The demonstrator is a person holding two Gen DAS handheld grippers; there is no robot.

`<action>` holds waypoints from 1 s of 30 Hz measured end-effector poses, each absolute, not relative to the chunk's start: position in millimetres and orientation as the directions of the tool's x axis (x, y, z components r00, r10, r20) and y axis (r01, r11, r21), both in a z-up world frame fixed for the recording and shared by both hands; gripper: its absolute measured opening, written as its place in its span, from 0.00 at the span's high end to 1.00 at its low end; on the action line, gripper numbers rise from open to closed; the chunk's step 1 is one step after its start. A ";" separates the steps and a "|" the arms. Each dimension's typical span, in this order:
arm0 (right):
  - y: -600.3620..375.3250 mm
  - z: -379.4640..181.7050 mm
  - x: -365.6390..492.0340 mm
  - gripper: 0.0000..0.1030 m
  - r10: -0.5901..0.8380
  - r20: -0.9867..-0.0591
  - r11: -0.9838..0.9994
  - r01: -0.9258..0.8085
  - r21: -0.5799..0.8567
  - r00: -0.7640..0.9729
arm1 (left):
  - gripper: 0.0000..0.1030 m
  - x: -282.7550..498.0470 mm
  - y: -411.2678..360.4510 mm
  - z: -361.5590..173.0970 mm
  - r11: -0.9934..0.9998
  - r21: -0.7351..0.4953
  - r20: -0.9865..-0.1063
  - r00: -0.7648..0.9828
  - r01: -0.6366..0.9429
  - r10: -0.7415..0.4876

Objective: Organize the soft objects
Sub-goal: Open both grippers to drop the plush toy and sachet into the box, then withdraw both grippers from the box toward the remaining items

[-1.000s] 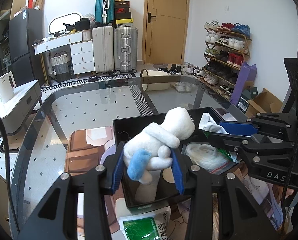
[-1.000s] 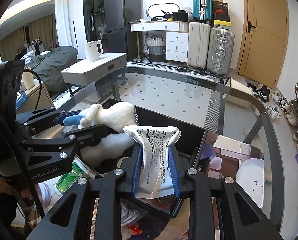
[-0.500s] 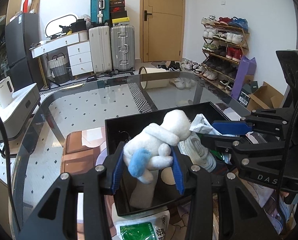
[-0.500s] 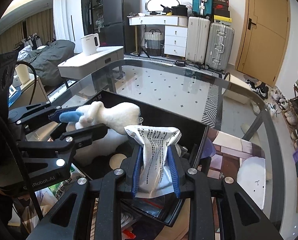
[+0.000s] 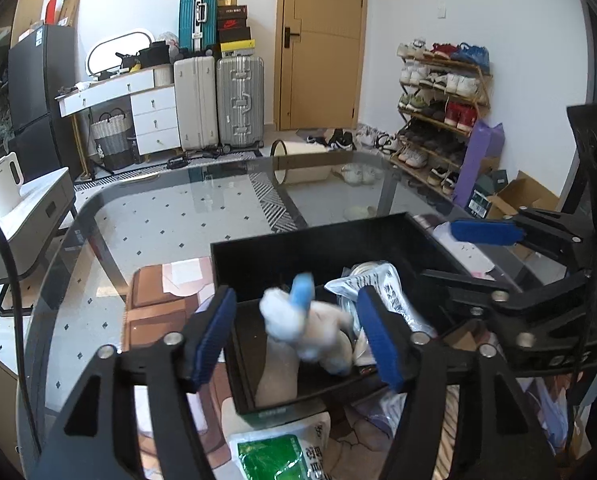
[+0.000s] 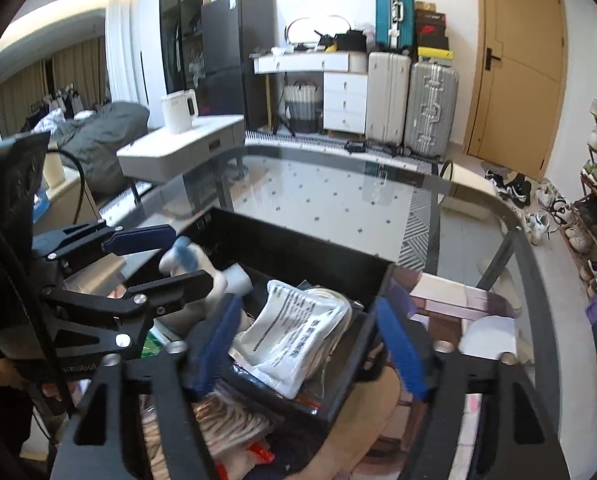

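A black bin [image 5: 282, 248] [image 6: 306, 246] stands on the glass table. A white plush toy with a blue ear [image 5: 302, 324] [image 6: 202, 268] is blurred, dropping into the bin between the open jaws of my left gripper [image 5: 298, 332] [image 6: 154, 260]. A white printed soft packet [image 6: 294, 332] [image 5: 382, 284] lies in the bin on clear bags. My right gripper [image 6: 310, 344] [image 5: 478, 252] is open just above the packet, with nothing in it.
A green and white packet [image 5: 278, 452] lies in front of the bin. Striped cloth and bags [image 6: 226, 428] lie near the bin's front. A brown stool [image 5: 158, 304] shows under the glass. The glass table [image 6: 338, 196] extends far behind the bin.
Both grippers have opened. The plush toy has left my left gripper and falls into the bin. The packet has left my right gripper and lies in the bin.
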State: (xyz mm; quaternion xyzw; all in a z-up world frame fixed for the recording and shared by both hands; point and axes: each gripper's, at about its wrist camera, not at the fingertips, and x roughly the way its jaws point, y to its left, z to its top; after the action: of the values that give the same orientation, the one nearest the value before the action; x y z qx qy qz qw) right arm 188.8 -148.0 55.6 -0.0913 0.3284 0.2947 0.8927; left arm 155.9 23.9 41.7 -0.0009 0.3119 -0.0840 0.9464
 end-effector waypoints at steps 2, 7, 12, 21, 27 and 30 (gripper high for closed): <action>-155.6 62.1 181.6 0.15 0.474 -0.622 0.814 -0.579 0.041 0.623 | 0.23 149.1 25.3 47.5 0.985 -0.048 -0.583 0.796 0.164 -0.161; -174.8 72.7 160.8 0.01 0.496 -0.578 0.826 -0.558 0.084 0.648 | 0.03 127.0 27.4 58.8 0.986 -0.036 -0.556 0.817 0.160 -0.153; -186.2 71.4 142.7 0.01 0.492 -0.574 0.837 -0.536 0.105 0.655 | 0.00 108.8 30.0 61.8 0.989 -0.022 -0.551 0.823 0.149 -0.136; -194.6 61.3 117.4 0.01 0.469 -0.598 0.856 -0.502 0.126 0.650 | 0.00 80.5 44.4 60.0 0.995 -0.045 -0.548 0.830 0.094 -0.103; -188.6 57.2 101.1 0.01 0.467 -0.607 0.855 -0.503 0.126 0.643 | 0.00 62.1 54.8 49.5 0.996 -0.060 -0.561 0.823 0.063 -0.086; -185.3 54.9 93.3 0.01 0.467 -0.609 0.855 -0.503 0.127 0.641 | 0.00 53.4 56.4 42.9 0.998 -0.042 -0.569 0.819 0.050 -0.065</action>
State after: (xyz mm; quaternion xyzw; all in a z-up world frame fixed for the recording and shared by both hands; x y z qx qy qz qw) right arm 93.3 -185.3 54.9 -0.0271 0.3284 0.2679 0.9054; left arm 53.4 56.4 42.9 -0.0123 0.2989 -0.0302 0.9537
